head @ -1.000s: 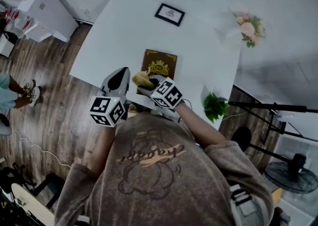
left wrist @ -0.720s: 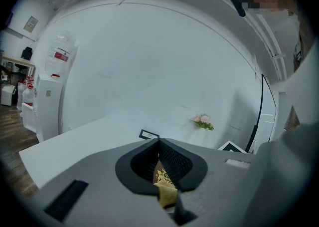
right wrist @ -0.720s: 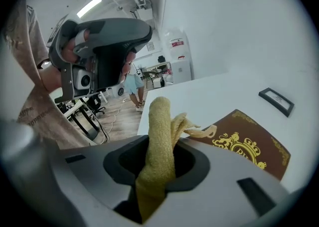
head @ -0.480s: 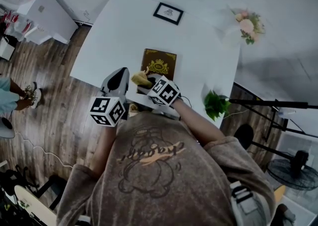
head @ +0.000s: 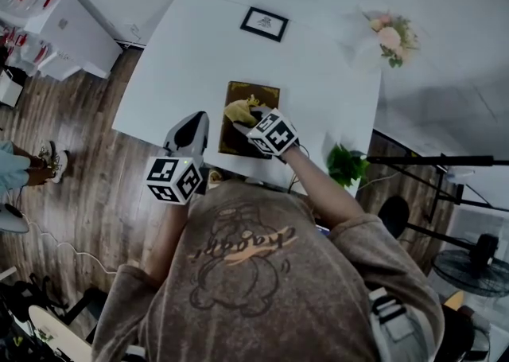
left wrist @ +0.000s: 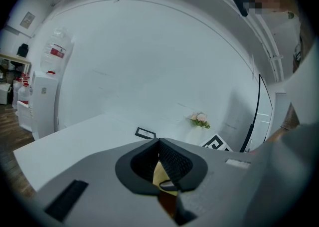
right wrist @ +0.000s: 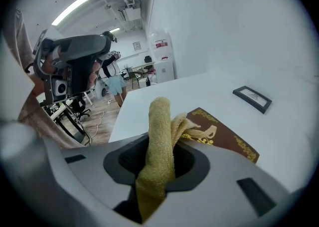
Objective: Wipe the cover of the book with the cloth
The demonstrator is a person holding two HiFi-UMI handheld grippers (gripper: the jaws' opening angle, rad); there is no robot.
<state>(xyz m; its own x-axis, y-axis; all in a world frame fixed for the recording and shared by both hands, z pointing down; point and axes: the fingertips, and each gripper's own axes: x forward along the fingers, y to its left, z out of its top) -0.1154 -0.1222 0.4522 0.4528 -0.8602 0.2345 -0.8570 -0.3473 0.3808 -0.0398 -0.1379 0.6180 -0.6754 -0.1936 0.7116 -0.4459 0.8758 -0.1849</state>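
While the right gripper point(head: 249, 119) keeps its jaws clamped on the cloth point(head: 238, 109), the yellow wad rests on the book point(head: 253, 91), about the middle of the brown cover with its gold ornament. In the right gripper view the cloth rises from between the jaws and folds forward over the near part of the cover, hiding it; the far corner and gold border show past it. From the head view, the gripper and its marker cube cover much of the book's right half.

The book lies flat on the white table point(head: 191, 58), near the person's edge. The left gripper point(head: 193, 122) hangs just left of the book, over that near edge and apart from the cover. Its jaws meet at the tips with nothing gripped. A sliver of yellow and brown shows through the slit behind them, probably the cloth and book beyond, though the gap is too narrow to be sure.

Farther up the table a black frame point(head: 265, 24) lies flat, well apart from the book. Flowers point(head: 390, 38) stand at the far right corner, and a green plant point(head: 344, 168) sits at the near right corner. Around the table is wood floor point(head: 95, 185), with a white cabinet point(head: 60, 18) and another person's legs point(head: 20, 163) to the left, and black stands point(head: 433, 168) to the right.
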